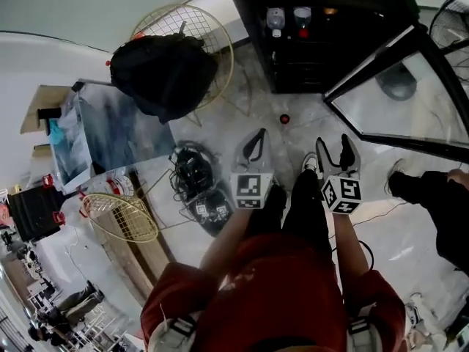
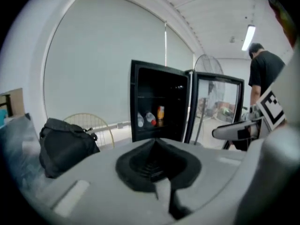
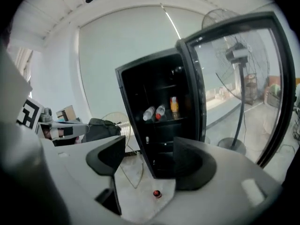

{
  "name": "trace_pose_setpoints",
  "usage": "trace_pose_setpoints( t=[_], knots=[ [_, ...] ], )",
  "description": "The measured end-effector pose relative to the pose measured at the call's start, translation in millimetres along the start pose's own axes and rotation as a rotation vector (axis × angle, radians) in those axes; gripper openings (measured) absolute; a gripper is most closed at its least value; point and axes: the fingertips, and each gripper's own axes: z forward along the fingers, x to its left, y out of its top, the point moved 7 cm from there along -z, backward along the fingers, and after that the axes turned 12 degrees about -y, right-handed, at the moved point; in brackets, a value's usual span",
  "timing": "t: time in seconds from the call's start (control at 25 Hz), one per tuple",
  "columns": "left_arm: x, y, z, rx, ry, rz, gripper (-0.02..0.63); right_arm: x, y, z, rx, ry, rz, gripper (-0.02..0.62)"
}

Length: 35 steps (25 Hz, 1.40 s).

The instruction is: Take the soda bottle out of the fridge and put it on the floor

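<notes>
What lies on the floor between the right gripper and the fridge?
A small red round thing, shown in the head view and right gripper view.

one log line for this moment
stage: pre-grasp | fridge: open | soda bottle: inside, untouched | left gripper: shut, empty | right gripper: open, empty

Both forearms (image 1: 350,249) are stretching toward 12 o'clock. The left gripper (image 1: 254,147) is keeping its jaws pressed together, empty. At its 3 o'clock, the right gripper (image 1: 333,155) is holding its jaws apart, empty.
</notes>
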Motion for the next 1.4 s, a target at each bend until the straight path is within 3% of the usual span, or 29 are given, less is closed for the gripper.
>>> trace_pose_setpoints(
  t=[0.2, 0.4, 0.56, 0.92, 1.4],
  knots=[
    [-11.5, 91.0, -31.3, -0.122, 0.016, 0.069, 0.000, 9.5, 83.5, -45.4, -0.149, 0.008, -0.063, 0.307],
    [-20.6, 160.7, -59.0, -0.279, 0.016, 0.151, 0.000, 19.6, 149.3, -84.9, -0.307, 0.002, -0.097, 0.307],
    [-25.5, 203.6, -80.6, -0.431, 0.030, 0.201, 0.000, 34.1, 191.7, -110.1, -0.437, -0.003, -0.194, 0.307],
    [-23.3, 225.9, -90.0, -0.484, 0.031, 0.249, 0.000, 37.4, 218.9, -116.4, -0.545, -0.016, -0.232, 0.307],
    [-25.3, 230.9, -82.5, -0.488, 0.012, 0.268, 0.000, 28.8, 226.2, -113.5, -0.539, -0.055, -0.238, 0.307]
  ],
)
